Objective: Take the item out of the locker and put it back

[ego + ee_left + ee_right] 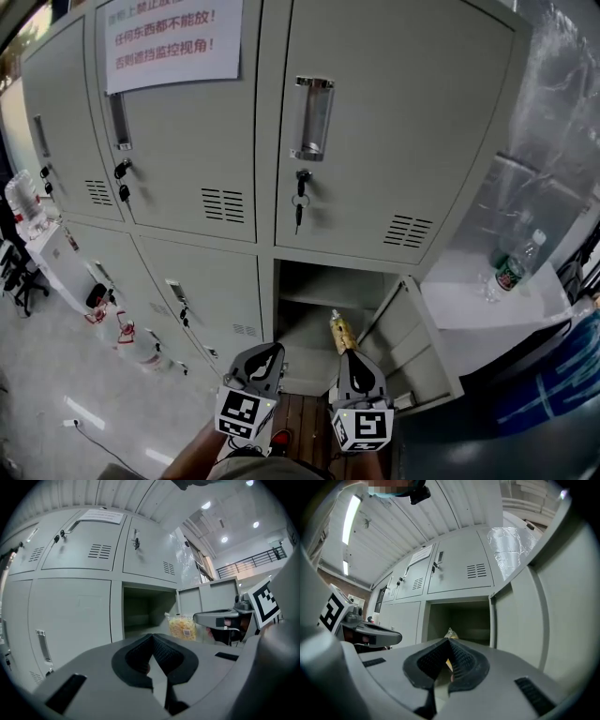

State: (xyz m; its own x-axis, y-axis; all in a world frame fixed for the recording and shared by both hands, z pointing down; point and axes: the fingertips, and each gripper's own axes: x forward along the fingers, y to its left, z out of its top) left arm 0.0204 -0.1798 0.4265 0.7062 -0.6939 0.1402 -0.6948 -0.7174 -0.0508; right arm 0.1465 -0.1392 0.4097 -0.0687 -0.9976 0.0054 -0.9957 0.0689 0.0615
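The lower locker compartment (323, 300) stands open, its door (417, 342) swung out to the right. My right gripper (351, 356) is shut on a clear bag of yellow snacks (340, 332), held upright just in front of the opening. In the right gripper view the bag's top (449, 633) pokes up past the closed pads of my right gripper (447, 643), with the dark compartment (461, 620) behind. My left gripper (266, 354) hangs beside it, shut and holding nothing. The left gripper view shows its closed jaws (153, 638), the bag (183, 626) and the right gripper (220, 619).
Closed grey lockers fill the wall, with keys (299, 211) hanging from the locks and a paper notice (171, 37) up top. A plastic bottle (512, 264) stands on a white surface at right. Spray bottles (129, 339) sit on the floor at left.
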